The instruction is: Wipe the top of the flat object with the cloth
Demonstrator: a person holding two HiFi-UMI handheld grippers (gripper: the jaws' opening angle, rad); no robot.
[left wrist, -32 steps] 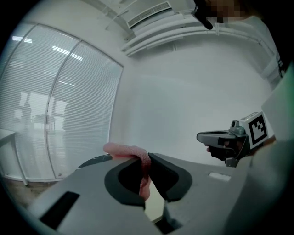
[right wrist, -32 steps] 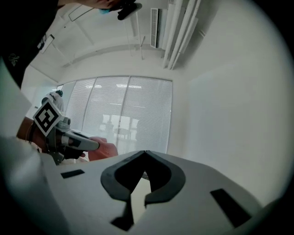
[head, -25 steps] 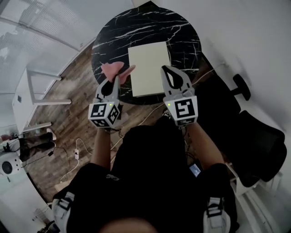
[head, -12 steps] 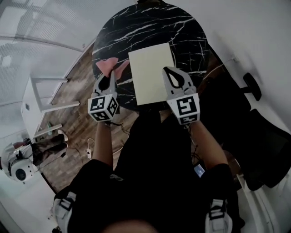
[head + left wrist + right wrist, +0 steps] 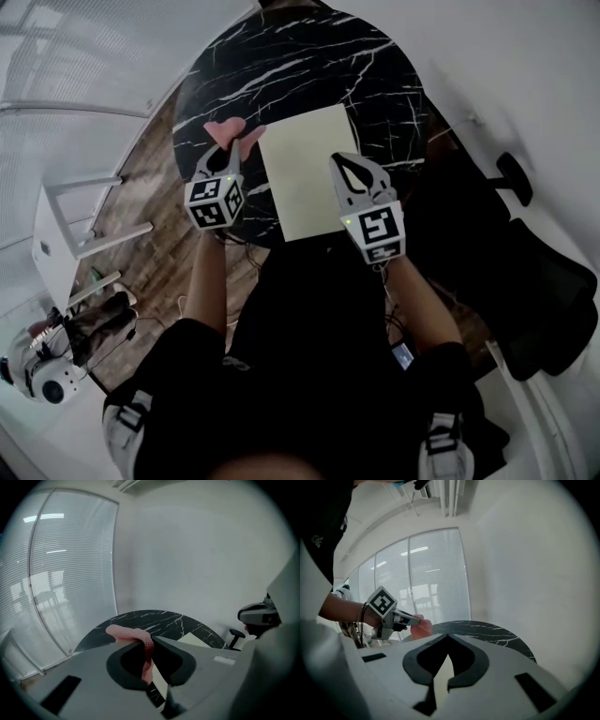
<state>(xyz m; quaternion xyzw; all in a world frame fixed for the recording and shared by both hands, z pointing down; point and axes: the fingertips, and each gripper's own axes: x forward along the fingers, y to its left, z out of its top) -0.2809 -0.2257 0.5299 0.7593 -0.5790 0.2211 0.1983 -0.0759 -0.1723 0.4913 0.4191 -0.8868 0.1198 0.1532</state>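
A round black marble desk (image 5: pixel 309 56) with white veins carries a pale cream flat rectangular board (image 5: pixel 305 173). The board lies on the near half of the desk, and its near edge reaches the desk's near rim.

The left hand-held gripper (image 5: pixel 225 155) hangs over the desk just left of the board's far left corner. Its jaws are clamped on a small pink cloth (image 5: pixel 225 129). In the left gripper view the cloth (image 5: pixel 125 632) bunches over the jaw tips, with one strip hanging down through the opening behind them. Whether the cloth touches the desk or the board, I cannot tell.

The right hand-held gripper (image 5: pixel 337 159) sits over the right side of the board, towards its near corner. In the right gripper view its jaw tips are closed together with nothing between them, and the cream surface (image 5: pixel 443 667) shows through the opening behind them. The same view shows the left hand-held gripper (image 5: pixel 412 619) with the pink cloth (image 5: pixel 423 627) at its tips, above the dark desk (image 5: pixel 487 632).

A black office chair (image 5: pixel 534 281) stands to the right of the desk, and wooden floor (image 5: pixel 141 187) shows to the left.
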